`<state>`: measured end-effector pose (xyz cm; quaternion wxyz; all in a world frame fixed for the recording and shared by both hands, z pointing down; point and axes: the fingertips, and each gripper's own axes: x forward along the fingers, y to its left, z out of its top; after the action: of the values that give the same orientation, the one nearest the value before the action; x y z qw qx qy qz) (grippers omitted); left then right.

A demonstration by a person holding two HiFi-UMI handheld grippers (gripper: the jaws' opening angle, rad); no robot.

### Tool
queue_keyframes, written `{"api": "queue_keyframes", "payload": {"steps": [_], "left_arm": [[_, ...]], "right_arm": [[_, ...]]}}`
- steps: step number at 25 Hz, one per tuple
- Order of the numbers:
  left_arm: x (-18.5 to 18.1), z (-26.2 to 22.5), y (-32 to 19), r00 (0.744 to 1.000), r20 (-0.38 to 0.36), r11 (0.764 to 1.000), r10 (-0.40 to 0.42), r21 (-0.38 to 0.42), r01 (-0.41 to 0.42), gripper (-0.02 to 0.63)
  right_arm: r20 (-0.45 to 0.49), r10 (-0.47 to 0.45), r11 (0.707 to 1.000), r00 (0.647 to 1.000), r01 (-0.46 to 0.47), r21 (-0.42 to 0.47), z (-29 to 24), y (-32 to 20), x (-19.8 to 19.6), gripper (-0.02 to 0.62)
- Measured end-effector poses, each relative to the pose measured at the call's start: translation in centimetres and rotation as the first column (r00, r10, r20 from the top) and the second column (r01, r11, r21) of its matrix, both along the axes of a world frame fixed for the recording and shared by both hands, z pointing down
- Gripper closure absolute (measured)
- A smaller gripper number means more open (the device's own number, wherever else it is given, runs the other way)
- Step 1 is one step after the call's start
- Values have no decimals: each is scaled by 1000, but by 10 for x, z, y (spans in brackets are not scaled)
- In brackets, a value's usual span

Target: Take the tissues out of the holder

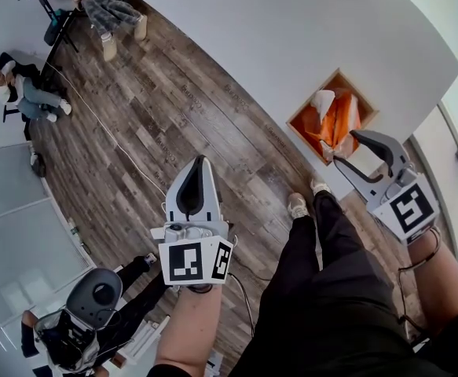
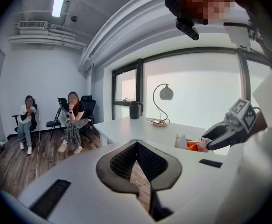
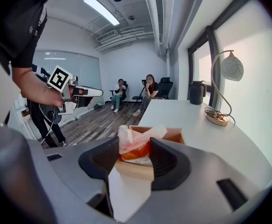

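The right gripper holds its fingers apart, aligned to grasp the tissues in the wooden holder; the left gripper, fingers together, idles clear.

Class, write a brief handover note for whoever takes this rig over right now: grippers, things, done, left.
Left hand-held gripper: shut, empty, over the wooden floor.
Right hand-held gripper: open, empty, at the square wooden holder on the white table.
White tissues and orange wrapping: inside the holder.
Done: nothing removed.
Left: grip the tissues, lift them out.
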<state>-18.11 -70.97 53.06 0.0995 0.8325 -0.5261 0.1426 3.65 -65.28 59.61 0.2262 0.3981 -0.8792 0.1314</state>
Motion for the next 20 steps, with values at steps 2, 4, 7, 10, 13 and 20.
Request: {"api": "queue_keyframes", "payload": {"steps": [2,4,7,10,13,20], "left_arm": [[-2,-1,1,1000,-2,1000,-8,-1,8,601],[-4,1,2,1000,0,1000,-17,-7,17,601],[-8,6,4,1000,5,999,-30,-16,31,601],[-10,6,4,999,5,999,-38,-17,38,601],[-10,0,3,999,1,999,-37,-11,37,601],[-11,-12,-3,999,1,999,-37,5,37,601]], "right_arm": [[-3,-1,1000,1000,1,10,-2,0,1,399],[-5,2,1000,1000,-2,21,-3,-1,3,425],[-8,8,999,1000,-8,31,-1,-4,6,461],[-12,14,999,1000,-13,37,-1,-4,7,502],[-19,14,999,1000,-14,45,-6,-6,7,509],[-24,16,999,1000,-15,47,-15,-7,7,523]]}}
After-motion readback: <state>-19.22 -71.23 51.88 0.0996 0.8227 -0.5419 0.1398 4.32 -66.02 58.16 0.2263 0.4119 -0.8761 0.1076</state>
